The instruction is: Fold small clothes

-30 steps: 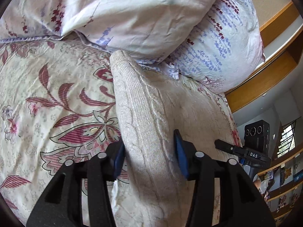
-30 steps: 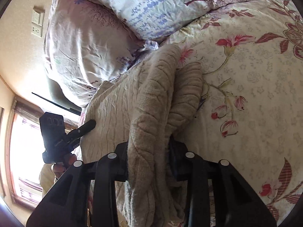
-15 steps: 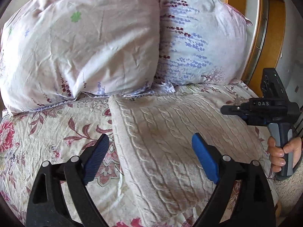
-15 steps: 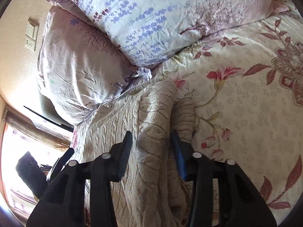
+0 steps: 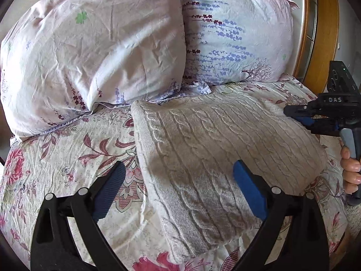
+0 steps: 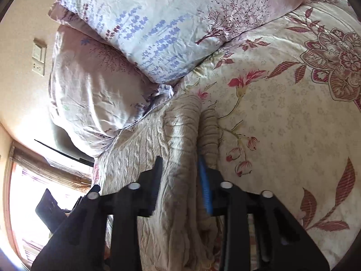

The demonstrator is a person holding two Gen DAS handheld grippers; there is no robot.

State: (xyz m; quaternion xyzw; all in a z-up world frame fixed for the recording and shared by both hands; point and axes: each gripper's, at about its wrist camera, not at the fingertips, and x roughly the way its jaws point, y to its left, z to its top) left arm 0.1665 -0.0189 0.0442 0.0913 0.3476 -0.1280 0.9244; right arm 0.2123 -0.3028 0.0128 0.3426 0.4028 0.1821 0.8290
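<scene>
A cream cable-knit sweater lies folded flat on the floral bedspread, its top edge against the pillows. My left gripper is wide open above the sweater's near left part and holds nothing. My right gripper has its jaws apart on either side of the sweater's right edge; the fabric lies loose between the pads. The right gripper also shows at the right in the left wrist view, held by a hand.
Two floral pillows stand against the headboard behind the sweater. A wooden frame is at the far right. A wall switch and a bright window are on the left in the right wrist view.
My left gripper has let go of the sweater, opened wide and pulled back. My right gripper has opened off the sweater's edge. The sweater now lies flat.
</scene>
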